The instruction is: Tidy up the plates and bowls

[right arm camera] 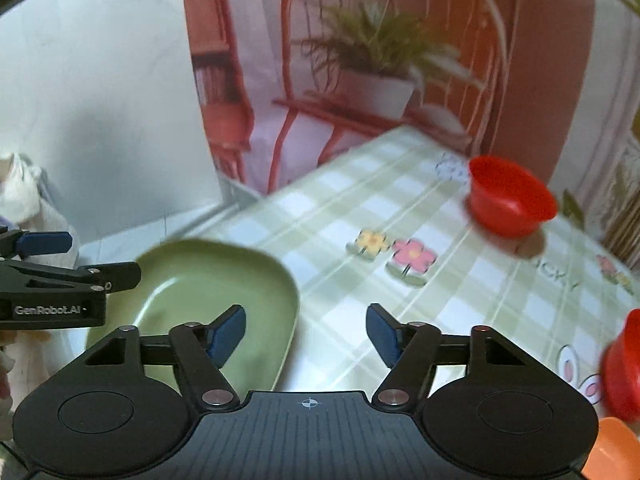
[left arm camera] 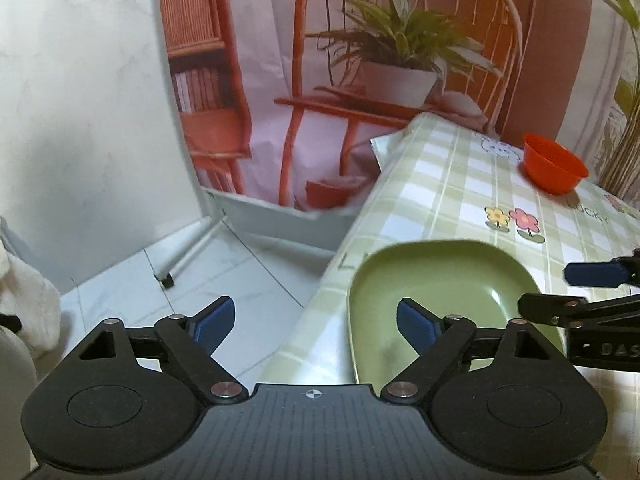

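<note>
The green plate (left arm camera: 452, 300) sits at the near corner of the worktop (left arm camera: 460, 184), right by the edge. A red bowl (left arm camera: 554, 168) stands far back, well apart from it. Another red bowl (right arm camera: 624, 364) and something orange (right arm camera: 616, 452) peek in at my right side.

My left claw (left arm camera: 314, 326) is wide open and holds nothing. It hangs over the plate's edge and the floor (left arm camera: 224, 280). My right claw (right arm camera: 306, 334) is wide open and empty too, just beside the plate.

I think I am about to start gathering. Next I need to pinch the plate's rim, or fetch a bowl.
</note>
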`<act>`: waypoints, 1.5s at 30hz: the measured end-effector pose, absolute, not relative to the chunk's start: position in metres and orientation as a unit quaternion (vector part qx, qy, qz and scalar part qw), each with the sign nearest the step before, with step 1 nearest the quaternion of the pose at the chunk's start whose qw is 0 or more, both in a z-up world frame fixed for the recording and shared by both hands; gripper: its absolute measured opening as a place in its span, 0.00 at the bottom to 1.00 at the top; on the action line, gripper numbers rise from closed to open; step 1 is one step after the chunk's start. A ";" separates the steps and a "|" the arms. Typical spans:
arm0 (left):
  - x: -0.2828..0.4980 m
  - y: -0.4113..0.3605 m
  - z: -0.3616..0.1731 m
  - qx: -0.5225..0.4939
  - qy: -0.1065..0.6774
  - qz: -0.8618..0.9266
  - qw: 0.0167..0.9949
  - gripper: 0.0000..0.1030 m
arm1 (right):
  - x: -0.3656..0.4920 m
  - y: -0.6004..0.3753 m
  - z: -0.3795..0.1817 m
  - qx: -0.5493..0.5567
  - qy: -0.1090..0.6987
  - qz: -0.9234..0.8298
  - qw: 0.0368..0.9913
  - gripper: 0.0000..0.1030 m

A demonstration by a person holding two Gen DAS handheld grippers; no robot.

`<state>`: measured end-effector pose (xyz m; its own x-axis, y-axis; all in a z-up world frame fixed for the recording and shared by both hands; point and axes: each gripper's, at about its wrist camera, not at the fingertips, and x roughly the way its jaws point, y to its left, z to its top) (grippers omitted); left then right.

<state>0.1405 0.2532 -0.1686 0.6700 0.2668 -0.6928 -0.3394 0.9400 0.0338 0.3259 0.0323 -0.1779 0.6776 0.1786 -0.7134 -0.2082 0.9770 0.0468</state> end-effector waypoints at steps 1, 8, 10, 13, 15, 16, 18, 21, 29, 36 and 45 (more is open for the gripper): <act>0.140 0.253 -0.171 -0.050 0.372 0.166 0.912 0.85 | 0.326 0.035 -0.183 -0.022 0.394 0.105 0.913 0.53; 0.141 0.252 -0.180 -0.070 0.380 0.166 0.907 0.68 | 0.326 0.034 -0.200 -0.018 0.417 0.101 0.903 0.40; 0.141 0.250 -0.181 -0.073 0.385 0.165 0.905 0.59 | 0.326 0.033 -0.203 -0.016 0.417 0.102 0.903 0.33; 0.143 0.246 -0.184 -0.069 0.394 0.161 0.902 0.47 | 0.324 0.032 -0.204 -0.007 0.417 0.107 0.903 0.28; 0.144 0.244 -0.187 -0.067 0.397 0.161 0.901 0.39 | 0.323 0.032 -0.205 -0.004 0.415 0.110 0.903 0.24; 0.143 0.244 -0.187 -0.069 0.395 0.159 0.902 0.36 | 0.323 0.032 -0.204 -0.003 0.415 0.111 0.903 0.21; 0.142 0.241 -0.187 -0.069 0.392 0.154 0.904 0.23 | 0.322 0.033 -0.203 0.000 0.414 0.116 0.903 0.16; 0.142 0.234 -0.186 -0.061 0.394 0.151 0.904 0.11 | 0.319 0.035 -0.202 0.002 0.413 0.124 0.902 0.08; 0.140 0.218 -0.186 -0.053 0.401 0.144 0.903 0.11 | 0.308 0.028 -0.199 0.022 0.412 0.114 0.904 0.07; 0.149 0.196 -0.173 -0.049 0.395 0.128 0.908 0.11 | 0.301 0.005 -0.188 0.049 0.409 0.083 0.907 0.06; 0.167 0.151 -0.148 -0.021 0.378 0.082 0.922 0.11 | 0.278 -0.039 -0.161 0.085 0.372 0.033 0.924 0.06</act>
